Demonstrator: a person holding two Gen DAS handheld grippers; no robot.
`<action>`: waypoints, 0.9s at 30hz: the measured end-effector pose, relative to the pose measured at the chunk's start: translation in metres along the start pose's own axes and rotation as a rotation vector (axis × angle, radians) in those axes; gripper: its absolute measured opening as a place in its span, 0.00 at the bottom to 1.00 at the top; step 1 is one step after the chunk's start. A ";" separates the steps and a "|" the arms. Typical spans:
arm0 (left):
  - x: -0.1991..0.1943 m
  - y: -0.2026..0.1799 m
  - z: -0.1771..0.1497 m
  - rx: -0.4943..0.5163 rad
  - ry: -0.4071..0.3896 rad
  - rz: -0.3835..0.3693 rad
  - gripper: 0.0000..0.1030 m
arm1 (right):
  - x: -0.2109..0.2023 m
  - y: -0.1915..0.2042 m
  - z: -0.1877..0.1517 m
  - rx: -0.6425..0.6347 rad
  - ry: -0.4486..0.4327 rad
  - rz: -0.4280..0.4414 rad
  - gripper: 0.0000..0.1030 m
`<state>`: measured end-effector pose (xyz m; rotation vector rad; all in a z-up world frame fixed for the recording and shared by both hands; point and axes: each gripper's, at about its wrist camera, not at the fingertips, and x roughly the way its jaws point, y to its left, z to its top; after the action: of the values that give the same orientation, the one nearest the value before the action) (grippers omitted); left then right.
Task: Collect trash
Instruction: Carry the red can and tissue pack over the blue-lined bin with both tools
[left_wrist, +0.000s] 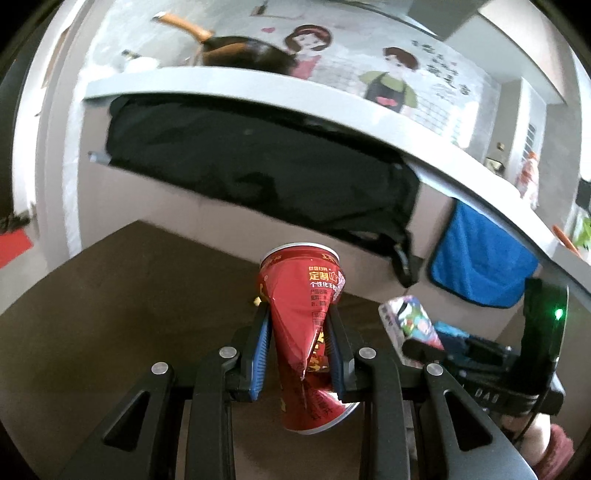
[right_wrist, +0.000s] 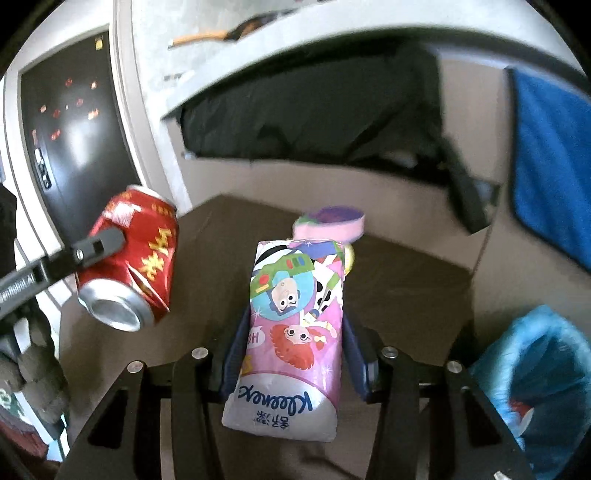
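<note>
Crushed red can (left_wrist: 303, 325) between left gripper (left_wrist: 298, 314) pads

Left wrist: close, looks forward past crushed red can (left_wrist: 304, 332) toward the counter.
Right wrist: close, same direction; shares the can (right_wrist: 129, 258).

My left tool (left_wrist: 297, 343): black angular linkage arms, round silver screw heads, blue ribbed finger pads (left_wrist: 258, 354). My right tool (right_wrist: 293, 350): same black frame, silver screws, dark blue pads (right_wrist: 236, 354). White lettering along one black arm; green indicator lit.
</note>
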<state>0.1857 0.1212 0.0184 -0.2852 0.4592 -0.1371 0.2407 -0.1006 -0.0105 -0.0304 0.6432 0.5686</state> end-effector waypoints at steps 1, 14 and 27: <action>0.001 -0.012 0.001 0.018 -0.003 -0.010 0.28 | -0.007 -0.005 0.002 0.003 -0.014 -0.006 0.43; 0.035 -0.152 0.008 0.196 -0.013 -0.179 0.28 | -0.111 -0.098 0.000 0.083 -0.174 -0.187 0.43; 0.073 -0.269 -0.024 0.316 0.009 -0.319 0.28 | -0.183 -0.175 -0.035 0.162 -0.220 -0.392 0.43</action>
<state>0.2214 -0.1549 0.0488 -0.0454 0.3920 -0.5175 0.1906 -0.3458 0.0407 0.0570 0.4500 0.1373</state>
